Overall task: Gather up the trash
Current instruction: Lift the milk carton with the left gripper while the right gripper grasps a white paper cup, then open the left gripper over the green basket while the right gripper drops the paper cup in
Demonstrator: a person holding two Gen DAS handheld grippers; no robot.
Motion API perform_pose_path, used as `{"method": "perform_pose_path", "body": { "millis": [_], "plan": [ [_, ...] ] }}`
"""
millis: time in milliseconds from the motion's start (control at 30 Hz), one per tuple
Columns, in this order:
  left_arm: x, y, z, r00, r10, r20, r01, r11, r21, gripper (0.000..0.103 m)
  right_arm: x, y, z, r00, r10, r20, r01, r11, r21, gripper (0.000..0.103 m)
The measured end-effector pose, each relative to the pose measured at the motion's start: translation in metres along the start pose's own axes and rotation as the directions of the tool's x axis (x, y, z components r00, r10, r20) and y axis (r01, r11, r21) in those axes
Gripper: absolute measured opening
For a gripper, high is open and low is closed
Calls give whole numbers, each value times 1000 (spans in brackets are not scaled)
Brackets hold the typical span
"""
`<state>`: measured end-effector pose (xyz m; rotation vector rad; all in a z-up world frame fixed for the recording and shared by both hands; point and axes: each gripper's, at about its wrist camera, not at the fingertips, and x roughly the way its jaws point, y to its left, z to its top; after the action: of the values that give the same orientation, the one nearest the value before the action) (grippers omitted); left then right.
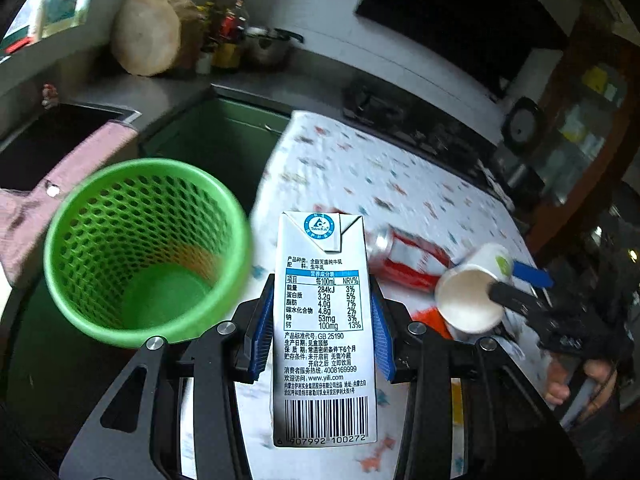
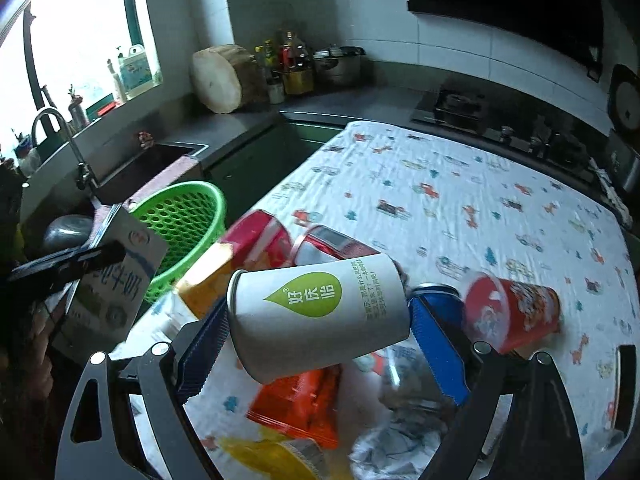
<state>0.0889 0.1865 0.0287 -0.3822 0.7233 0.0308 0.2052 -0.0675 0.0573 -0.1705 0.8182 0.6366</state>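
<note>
Green bin [image 1: 144,252] sits just left of my left tool [image 1: 322,320], which clamps the upright carton [image 1: 324,320]; my right tool [image 2: 320,320] grips the cup [image 2: 320,312].

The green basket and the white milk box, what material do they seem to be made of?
Green basket: probably moulded plastic, slightly glossy, with a regular honeycomb of holes. Milk box: likely coated paperboard, smooth, with folded top flaps and a printed carton logo.
</note>
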Motion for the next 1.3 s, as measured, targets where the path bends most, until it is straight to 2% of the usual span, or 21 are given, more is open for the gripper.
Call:
{"method": "perform_pose_path", "body": {
  "millis": [233,467,633,933,1000,1167,1300],
  "plan": [
    [13,52,35,993,116,34,-115,992,-43,42,13,30,18,999,47,-9,-47,998,-39,86],
    [51,98,49,980,199,-31,-201,976,-81,42,29,54,31,995,95,-26,-96,993,-68,86],
    [75,128,46,966,244,-91,-253,962,-105,42,44,70,39,990,134,-50,-137,987,-79,86],
    [92,159,39,957,258,-135,-276,950,-143,43,69,103,53,977,195,-82,-203,973,-105,86],
    [93,162,39,957,255,-140,-275,950,-147,49,75,109,55,975,204,-90,-214,971,-110,86],
    [81,167,37,960,253,-124,-271,950,-158,49,88,126,60,969,219,-111,-232,964,-129,86],
    [60,171,33,959,268,-89,-280,944,-175,57,97,136,64,966,229,-119,-244,960,-135,86]
  ]
}}
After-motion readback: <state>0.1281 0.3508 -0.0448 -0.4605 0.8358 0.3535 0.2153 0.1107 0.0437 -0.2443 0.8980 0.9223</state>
